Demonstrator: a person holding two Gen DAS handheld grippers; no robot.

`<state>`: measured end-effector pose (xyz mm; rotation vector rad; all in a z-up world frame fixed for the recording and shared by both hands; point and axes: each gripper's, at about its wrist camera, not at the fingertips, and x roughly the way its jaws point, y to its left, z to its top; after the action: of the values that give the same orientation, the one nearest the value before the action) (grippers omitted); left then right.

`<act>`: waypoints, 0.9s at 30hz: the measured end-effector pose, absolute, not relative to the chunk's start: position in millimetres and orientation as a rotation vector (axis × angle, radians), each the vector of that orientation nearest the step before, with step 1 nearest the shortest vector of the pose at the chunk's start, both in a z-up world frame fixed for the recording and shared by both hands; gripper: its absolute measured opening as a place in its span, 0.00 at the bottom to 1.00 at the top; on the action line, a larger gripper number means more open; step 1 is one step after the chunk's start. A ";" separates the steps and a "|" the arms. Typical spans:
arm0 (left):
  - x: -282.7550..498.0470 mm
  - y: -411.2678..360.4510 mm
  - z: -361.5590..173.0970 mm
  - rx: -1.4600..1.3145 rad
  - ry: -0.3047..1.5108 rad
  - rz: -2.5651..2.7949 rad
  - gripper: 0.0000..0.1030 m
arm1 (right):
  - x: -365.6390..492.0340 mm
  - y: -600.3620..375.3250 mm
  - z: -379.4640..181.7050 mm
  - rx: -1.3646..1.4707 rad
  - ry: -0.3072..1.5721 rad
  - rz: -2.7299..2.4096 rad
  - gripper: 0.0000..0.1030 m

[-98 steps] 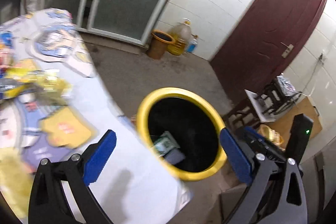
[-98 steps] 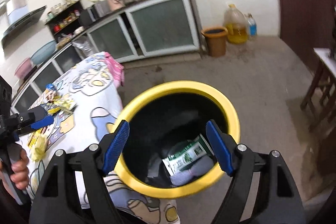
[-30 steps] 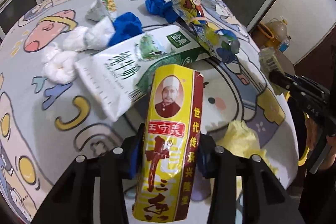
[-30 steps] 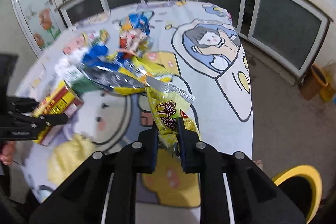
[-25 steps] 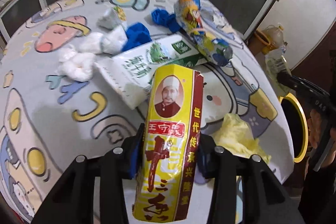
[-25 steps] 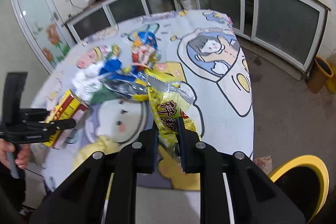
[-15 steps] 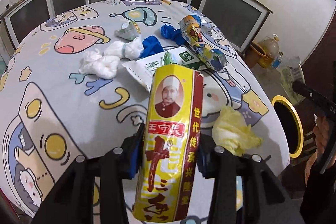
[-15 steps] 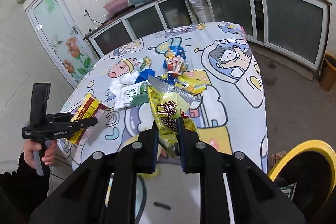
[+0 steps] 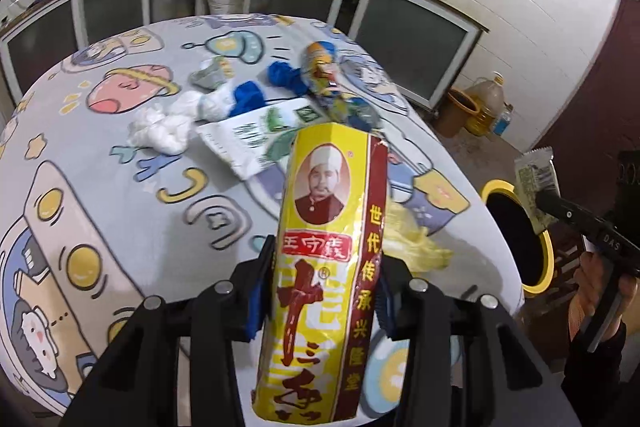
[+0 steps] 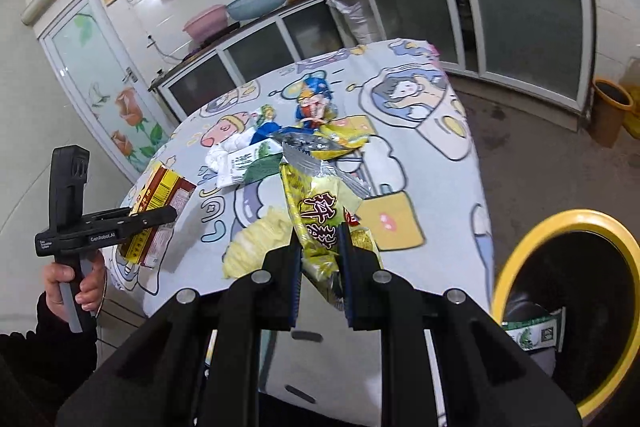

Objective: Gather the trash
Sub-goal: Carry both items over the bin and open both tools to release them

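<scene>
Currently both grippers are lifted clear of the table [image 9: 100, 187], each angled downward and each gripped by a hand on its handle. Left gripper [image 9: 320, 291] is clenched on a tall yellow-and-red carton [image 9: 324, 267], blue pads pressing both sides, carton upright along the fingers. From the right wrist view the left hand [image 10: 74, 279] sits at far left, low, fist round the grey handle, dark sleeve below; carton [image 10: 160, 211] pokes out past the jaws there. Right gripper [image 10: 320, 267] is clamped on a yellow-green snack wrapper [image 10: 320, 215], jaws nearly closed, wrapper's silver torn top fanning up and away. The right hand [image 9: 600, 275] shows at the right edge of the left view, with the wrapper just above the yellow-rimmed bin [image 9: 520, 235]. Bin [image 10: 568, 287] sits on the floor right of the table, with some packaging already inside.

Versus a second ago: both cameras are higher and farther back, and more of the table and the kitchen cabinets is visible. Grips are unchanged. Bin is now much more in frame at right. Remaining litter on the cloth has not shifted: white-green pouch [image 9: 260, 131], white tissue wads [image 9: 160, 131], blue scraps [image 9: 248, 95], colourful wrapper [image 9: 324, 71], yellow crumpled bag [image 9: 416, 239].
</scene>
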<state>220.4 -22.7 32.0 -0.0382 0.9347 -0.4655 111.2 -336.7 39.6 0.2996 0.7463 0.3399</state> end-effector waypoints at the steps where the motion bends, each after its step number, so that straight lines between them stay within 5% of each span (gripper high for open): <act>1: 219.4 -28.4 32.7 -0.035 0.934 -0.478 0.39 | 109.9 -339.5 39.4 0.304 0.744 0.335 0.16; 27: 193.1 -223.8 54.4 0.131 0.878 -0.828 0.40 | 45.9 -483.0 31.2 0.461 0.632 0.032 0.16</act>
<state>193.1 -223.8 54.4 0.1305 0.8779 -0.8282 45.9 -483.0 31.2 0.4611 0.6315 0.0323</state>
